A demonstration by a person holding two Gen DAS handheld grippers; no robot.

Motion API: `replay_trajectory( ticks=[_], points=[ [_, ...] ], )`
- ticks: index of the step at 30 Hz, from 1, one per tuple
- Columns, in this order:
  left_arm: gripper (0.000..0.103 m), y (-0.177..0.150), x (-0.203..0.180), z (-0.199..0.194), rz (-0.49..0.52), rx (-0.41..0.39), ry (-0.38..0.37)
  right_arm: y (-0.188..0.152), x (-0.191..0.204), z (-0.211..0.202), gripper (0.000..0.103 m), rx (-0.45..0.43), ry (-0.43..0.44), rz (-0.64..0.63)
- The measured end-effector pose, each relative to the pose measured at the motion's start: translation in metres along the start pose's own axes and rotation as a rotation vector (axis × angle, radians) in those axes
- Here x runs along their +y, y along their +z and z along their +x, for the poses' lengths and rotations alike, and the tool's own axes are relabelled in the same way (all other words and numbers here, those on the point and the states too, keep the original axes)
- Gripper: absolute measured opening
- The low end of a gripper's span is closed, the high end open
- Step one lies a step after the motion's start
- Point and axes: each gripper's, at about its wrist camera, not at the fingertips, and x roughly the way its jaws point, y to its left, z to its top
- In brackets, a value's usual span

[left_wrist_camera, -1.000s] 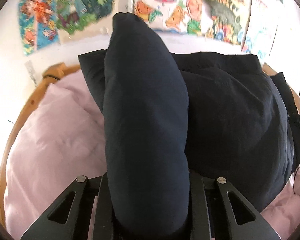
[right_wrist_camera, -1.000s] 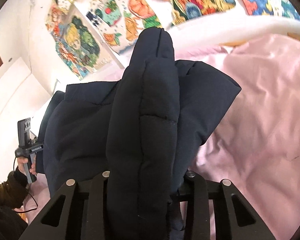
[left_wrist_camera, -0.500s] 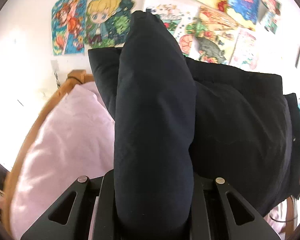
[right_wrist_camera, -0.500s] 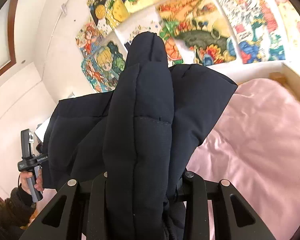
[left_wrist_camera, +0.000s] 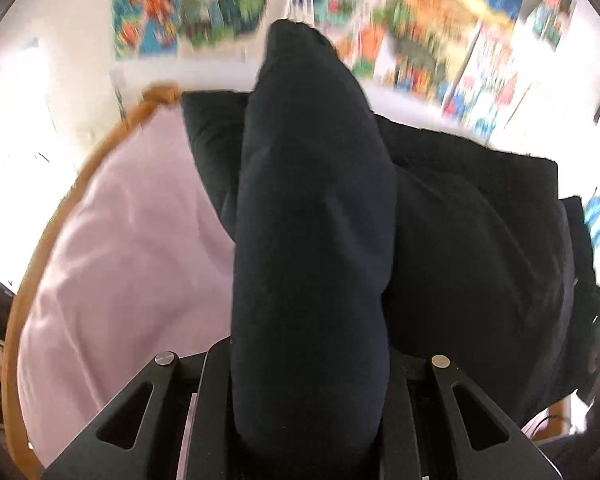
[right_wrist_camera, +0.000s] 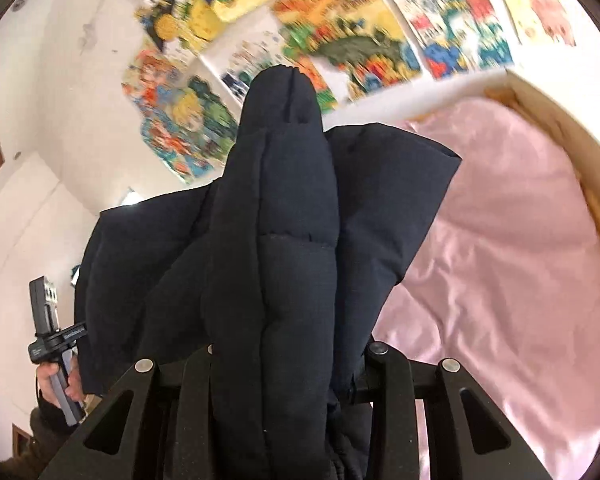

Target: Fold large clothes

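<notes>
Your left gripper [left_wrist_camera: 312,392] has its jaws clenched on a thick padded fold of the dark navy puffer jacket [left_wrist_camera: 312,220]. The fold rises straight up from between those jaws and blocks the middle of the view, and the rest of the jacket spreads out to the right of them as a wide dark sheet. To the left of the jaws and below the jacket lies the pink bedsheet [left_wrist_camera: 120,260], edged by the curved wooden bed frame [left_wrist_camera: 44,248].

Your right gripper [right_wrist_camera: 276,392] also has its jaws grasping a quilted fold of the jacket [right_wrist_camera: 276,240], which stands up between them with a stitched seam running along it. The remaining fabric hangs to the left of these jaws, towards your left hand [right_wrist_camera: 56,380] holding the other gripper's handle. To the right of the jaws the pink bedsheet [right_wrist_camera: 500,260] shows beneath. Colourful posters [right_wrist_camera: 380,20] on the white wall ahead are blurred.
</notes>
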Motion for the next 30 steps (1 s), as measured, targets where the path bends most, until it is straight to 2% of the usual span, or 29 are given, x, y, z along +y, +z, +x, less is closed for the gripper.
replay_trajectory(
  ticks=[3,5,10,11,22,25,30],
  points=[
    [0.016,-0.003,0.011,0.04,-0.042,0.089,-0.002,-0.004,-0.008,0.027,0.03,0.07,-0.059,-0.026],
    [0.016,0.0,0.014,0.05,-0.054,0.106,0.004,-0.004,-0.013,0.044,0.03,0.1,-0.085,-0.037],
    [0.016,0.008,-0.002,0.054,0.007,0.085,0.052,-0.003,-0.024,0.057,0.03,0.11,-0.1,-0.025],
    [0.016,-0.006,-0.013,0.049,0.031,0.081,0.071,-0.003,-0.027,0.058,0.03,0.112,-0.103,-0.017],
    [0.019,-0.034,-0.057,0.073,0.203,0.022,0.182,-0.033,-0.048,0.067,0.039,0.128,-0.182,-0.006],
    [0.021,-0.043,-0.059,0.085,0.239,0.015,0.207,-0.04,-0.052,0.071,0.042,0.12,-0.204,-0.022],
    [0.024,-0.055,-0.044,0.084,0.222,0.024,0.198,-0.044,-0.054,0.075,0.047,0.119,-0.222,-0.052]
  ],
)
